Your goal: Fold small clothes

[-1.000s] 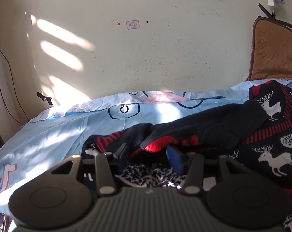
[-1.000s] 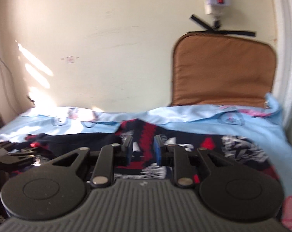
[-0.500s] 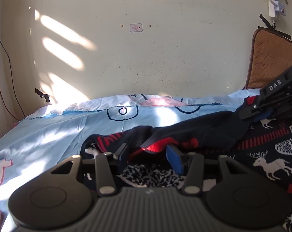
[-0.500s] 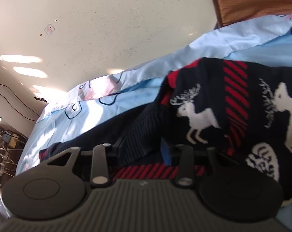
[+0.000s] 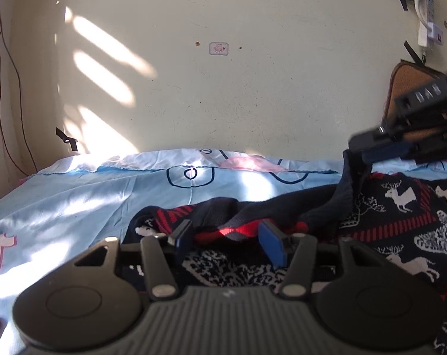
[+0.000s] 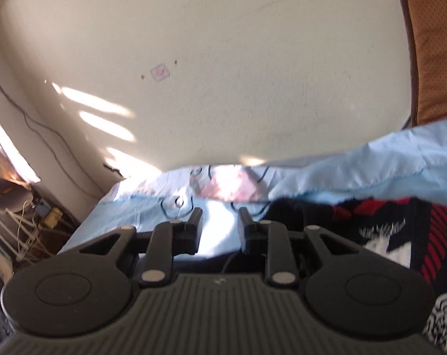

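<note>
My left gripper (image 5: 226, 236) is opening around a sweater (image 5: 386, 224) fold, lower centre; my right gripper (image 6: 219, 224) is opening too, nothing between its pads.

1 dark knitted reindeer-pattern sweater w/ red stripes (image 5: 400, 222); 1 light-blue printed bedsheet (image 5: 75, 201); 1 brown padded cushion (image 6: 430, 59); 2 black hand-held grippers: left (image 5: 227, 236), right (image 6: 220, 227).

The sweater (image 5: 400, 224) lies spread on the bed (image 5: 75, 207), toward its right side, with one sleeve (image 5: 282, 207) stretched leftward across the middle. The cushion (image 6: 433, 53) leans against the wall (image 5: 223, 88) at the bed's far right corner. Cables (image 6: 25, 222) sit beyond the bed's left edge.
</note>
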The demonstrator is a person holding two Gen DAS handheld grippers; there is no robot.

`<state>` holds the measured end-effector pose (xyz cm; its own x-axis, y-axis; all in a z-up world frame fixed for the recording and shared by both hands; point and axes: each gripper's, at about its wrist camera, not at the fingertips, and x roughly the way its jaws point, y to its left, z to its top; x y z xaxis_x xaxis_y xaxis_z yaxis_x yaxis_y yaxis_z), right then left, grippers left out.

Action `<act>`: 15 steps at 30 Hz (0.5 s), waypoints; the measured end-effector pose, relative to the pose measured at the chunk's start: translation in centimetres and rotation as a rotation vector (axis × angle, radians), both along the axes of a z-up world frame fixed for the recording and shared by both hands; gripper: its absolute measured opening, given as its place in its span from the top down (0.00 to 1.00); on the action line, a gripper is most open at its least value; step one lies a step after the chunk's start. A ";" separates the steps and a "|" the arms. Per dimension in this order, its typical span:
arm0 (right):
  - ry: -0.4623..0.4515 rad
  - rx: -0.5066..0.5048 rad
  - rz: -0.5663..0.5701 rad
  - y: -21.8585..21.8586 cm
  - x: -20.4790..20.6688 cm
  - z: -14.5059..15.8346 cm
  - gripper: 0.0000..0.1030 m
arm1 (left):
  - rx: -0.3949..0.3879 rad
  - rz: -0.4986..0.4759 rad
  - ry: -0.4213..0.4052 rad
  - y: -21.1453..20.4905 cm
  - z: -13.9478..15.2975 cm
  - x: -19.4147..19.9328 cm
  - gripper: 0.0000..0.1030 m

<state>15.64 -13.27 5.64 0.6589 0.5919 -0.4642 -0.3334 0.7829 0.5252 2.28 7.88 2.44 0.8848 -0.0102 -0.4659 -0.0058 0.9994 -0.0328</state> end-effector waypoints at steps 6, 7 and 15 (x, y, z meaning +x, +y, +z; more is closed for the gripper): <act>0.157 -0.035 0.116 3.1 0.1 -3.0 0.41 | -0.130 0.070 -0.063 6.1 3.9 -3.8 0.45; 0.188 -0.037 0.125 4.1 1.1 -3.4 0.41 | -0.125 0.102 -0.069 7.2 4.3 -4.6 0.43; -0.016 0.162 -0.052 5.7 7.8 2.3 0.40 | -0.089 0.260 -0.067 13.4 6.4 -11.2 0.41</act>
